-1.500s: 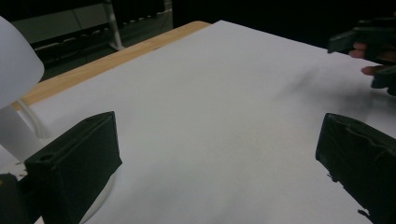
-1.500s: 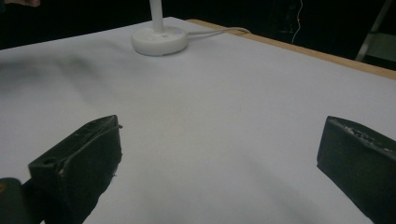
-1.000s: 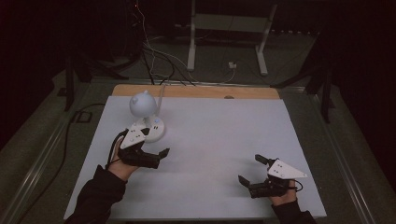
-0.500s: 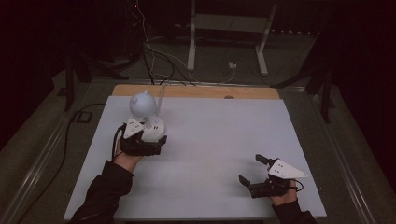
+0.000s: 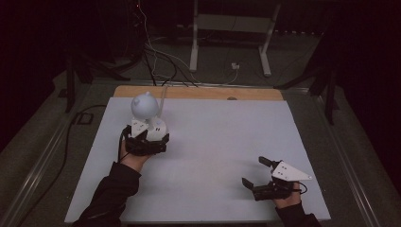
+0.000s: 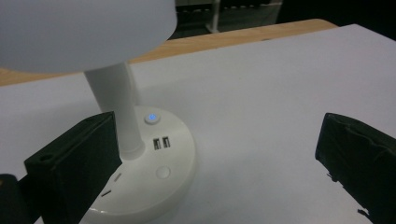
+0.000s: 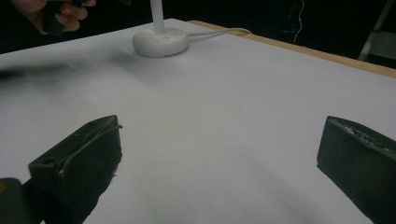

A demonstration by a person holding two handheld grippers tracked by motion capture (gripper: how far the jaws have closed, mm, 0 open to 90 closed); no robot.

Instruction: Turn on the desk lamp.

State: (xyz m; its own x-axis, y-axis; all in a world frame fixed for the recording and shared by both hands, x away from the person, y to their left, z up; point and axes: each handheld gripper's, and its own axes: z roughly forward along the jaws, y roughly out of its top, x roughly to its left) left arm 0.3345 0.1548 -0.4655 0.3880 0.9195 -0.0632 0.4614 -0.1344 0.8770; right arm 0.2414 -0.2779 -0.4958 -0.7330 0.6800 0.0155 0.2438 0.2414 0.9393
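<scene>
A white desk lamp with a round head (image 5: 143, 105) stands on a round base (image 6: 154, 177) at the table's far left. The base carries a lit blue button (image 6: 152, 118), two USB ports and sockets. My left gripper (image 5: 147, 141) hovers open right over the base, its jaws spread wide in the left gripper view (image 6: 212, 163), the left jaw beside the stem (image 6: 116, 107). My right gripper (image 5: 257, 172) rests open near the front right of the white table (image 5: 227, 142), with nothing between its jaws (image 7: 219, 172). The lamp base (image 7: 160, 42) lies far off in the right gripper view.
A white cable (image 7: 219, 31) runs from the lamp base to the table's wooden back edge (image 5: 198, 93). Cables and a metal stand's legs (image 5: 229, 42) lie on the dark floor behind. A hand (image 7: 60, 14) holding the other gripper appears at top left in the right gripper view.
My left gripper has moved forward from the table's near left up to the lamp base and now sits over it. The right gripper has stayed in place.
</scene>
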